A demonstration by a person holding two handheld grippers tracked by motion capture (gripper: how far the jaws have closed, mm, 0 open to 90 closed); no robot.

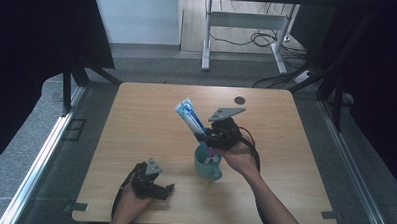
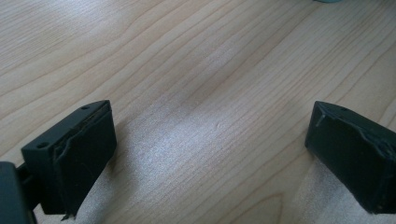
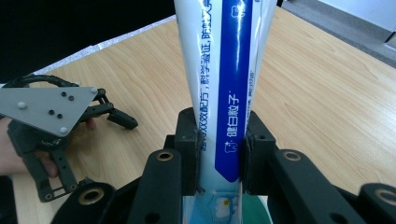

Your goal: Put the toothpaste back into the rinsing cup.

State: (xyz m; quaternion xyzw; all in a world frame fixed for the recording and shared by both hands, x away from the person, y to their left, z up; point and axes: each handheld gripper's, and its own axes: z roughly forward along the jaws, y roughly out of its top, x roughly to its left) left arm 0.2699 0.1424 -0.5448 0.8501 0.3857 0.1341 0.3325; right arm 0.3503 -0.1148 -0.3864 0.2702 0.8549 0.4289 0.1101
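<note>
A white and blue toothpaste tube stands tilted, its lower end inside a teal cup. My right gripper is shut on the tube's lower part, just above the cup's rim. My left gripper lies low over the table near the front edge, to the left of the cup. It is open, with bare wood between its pads. In the right gripper view the left gripper rests on the table at the left.
The wooden table has a small dark round mark near its far edge. Beyond the table are a grey floor, a white desk frame and loose cables. Dark curtains hang at both sides.
</note>
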